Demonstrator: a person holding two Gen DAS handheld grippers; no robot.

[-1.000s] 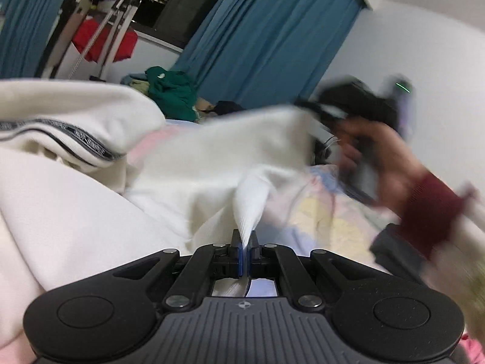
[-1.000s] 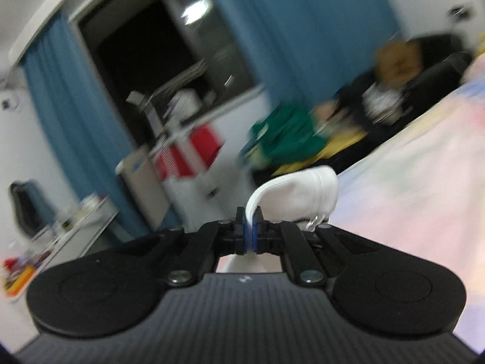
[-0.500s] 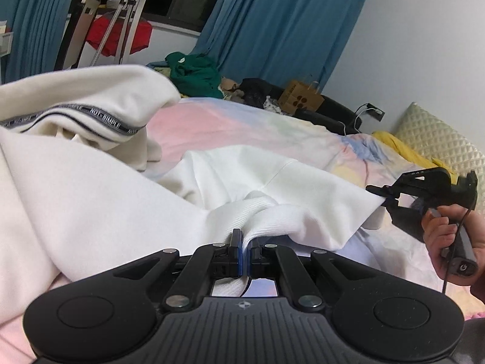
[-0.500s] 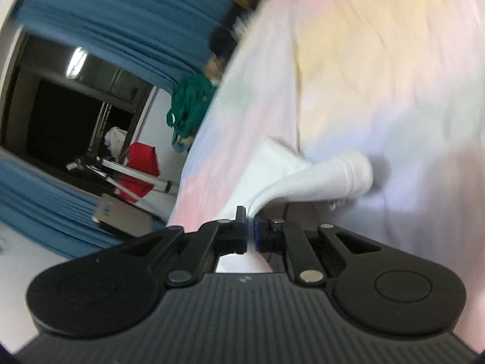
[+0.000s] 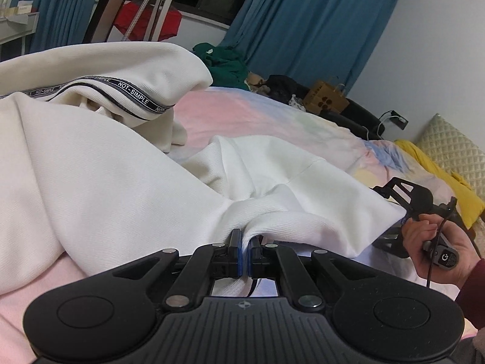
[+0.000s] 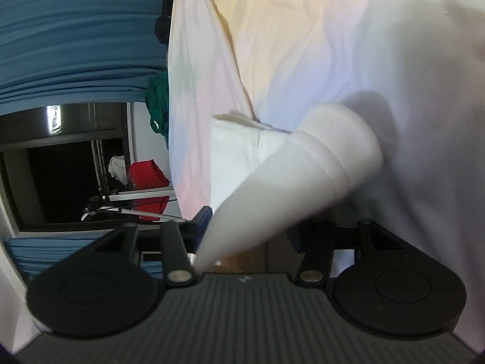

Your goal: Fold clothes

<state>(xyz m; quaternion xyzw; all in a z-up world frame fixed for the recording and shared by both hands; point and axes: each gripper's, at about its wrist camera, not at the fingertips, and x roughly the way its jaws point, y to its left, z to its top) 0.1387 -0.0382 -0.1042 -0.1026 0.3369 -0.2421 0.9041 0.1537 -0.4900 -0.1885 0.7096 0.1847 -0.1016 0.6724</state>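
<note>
A white sweatshirt (image 5: 288,188) lies spread on the pastel bedsheet (image 5: 257,115). My left gripper (image 5: 245,244) is shut on its ribbed hem. A cream garment (image 5: 91,139) with a dark "NOT-SIMPLE" stripe is piled at the left. In the left wrist view my right gripper (image 5: 394,209), held in a hand, sits at the sweatshirt's right corner. In the right wrist view my right gripper (image 6: 251,227) stands open, jaws wide apart, and the white ribbed cuff (image 6: 330,157) lies loose between them, over the sheet (image 6: 363,60).
Blue curtains (image 5: 303,21) and a dark window are behind the bed. A green garment (image 5: 224,60), dark bags and a cardboard box (image 5: 326,100) sit at the bed's far edge. A yellow cloth (image 5: 436,176) and quilted headboard are at the right. A drying rack with a red cloth (image 5: 145,18) stands at the back left.
The right gripper has swung down to the bed and opened, letting go of the white cuff. The sweatshirt has come down from the air onto the sheet. My left gripper keeps its hold.
</note>
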